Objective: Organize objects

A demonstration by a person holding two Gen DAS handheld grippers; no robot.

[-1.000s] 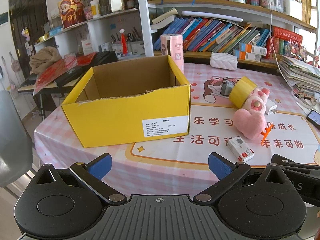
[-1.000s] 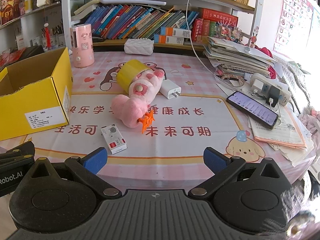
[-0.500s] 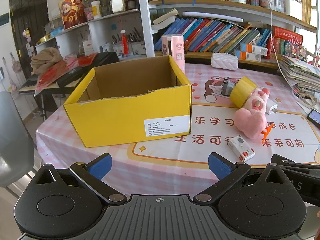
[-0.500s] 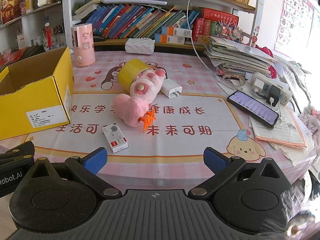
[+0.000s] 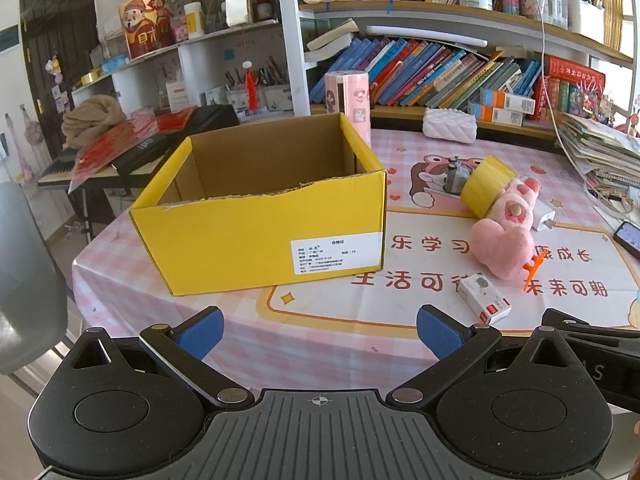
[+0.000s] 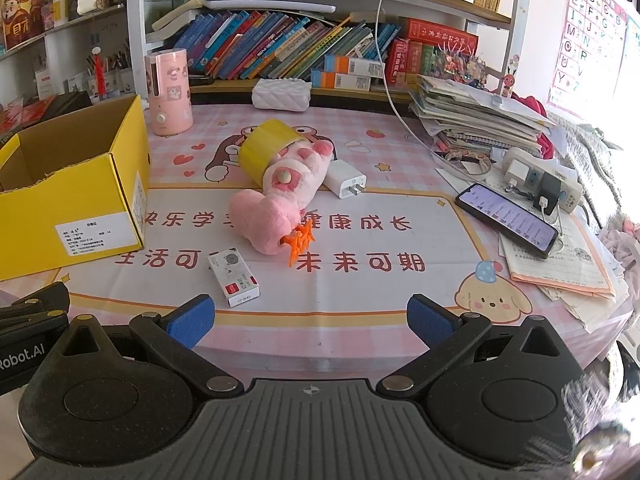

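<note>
A yellow cardboard box (image 5: 256,224) (image 6: 72,184) stands open-topped on the table's left; what I see of its inside is bare. To its right lie a pink plush toy (image 5: 502,236) (image 6: 280,196), a yellow tape roll (image 5: 486,186) (image 6: 268,148), a white charger (image 6: 345,178), an orange clip (image 6: 298,242) and a small white carton (image 5: 483,298) (image 6: 234,276). My left gripper (image 5: 318,332) is open, near the table's front edge before the box. My right gripper (image 6: 310,318) is open too, just short of the small carton. Neither holds anything.
A pink cylinder (image 6: 168,92) and a white quilted pouch (image 6: 282,94) stand at the back before bookshelves. A phone (image 6: 506,220), power strip (image 6: 544,184) and stacked papers (image 6: 472,120) fill the right side. A grey chair (image 5: 24,280) is at far left.
Both grippers have crept slightly forward toward the table; the box and the small carton look a little nearer. Both stay open and nothing on the table has moved.
</note>
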